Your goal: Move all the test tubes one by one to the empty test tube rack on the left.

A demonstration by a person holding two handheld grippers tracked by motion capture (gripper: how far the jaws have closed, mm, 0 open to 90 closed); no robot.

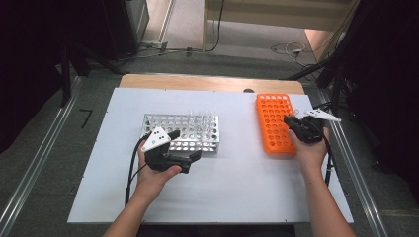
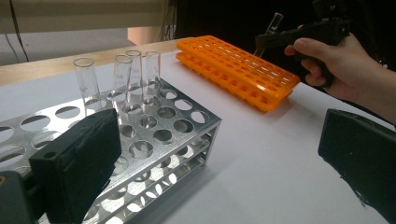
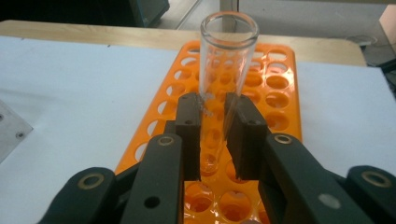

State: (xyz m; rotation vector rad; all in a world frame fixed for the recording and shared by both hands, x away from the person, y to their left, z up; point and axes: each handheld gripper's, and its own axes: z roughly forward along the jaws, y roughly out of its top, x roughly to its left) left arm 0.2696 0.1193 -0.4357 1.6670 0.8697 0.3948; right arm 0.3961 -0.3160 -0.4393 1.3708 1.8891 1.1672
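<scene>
The left hand-held gripper (image 1: 185, 146) hovers with jaws spread wide and empty just before the metal rack (image 1: 184, 132), which holds four clear glass tubes (image 2: 125, 77) upright in its far holes. To the right, the right hand-held gripper (image 3: 215, 135) is clamped on a glass test tube (image 3: 224, 70), held above the orange rack (image 1: 274, 122) on the table (image 1: 237, 187).

left claw (image 1: 187, 144) open, right claw (image 3: 214, 135) clamped

Looks like a lab bench: white table (image 1: 237, 192) on bare concrete floor (image 1: 44, 143), loose cables (image 1: 289, 48) behind. Glass tubes (image 2: 135, 74) upright in a metal rack (image 2: 154, 135), an orange rack (image 3: 280, 100) under a tube (image 3: 224, 70) pinched between black fingers (image 3: 189, 126).
</scene>
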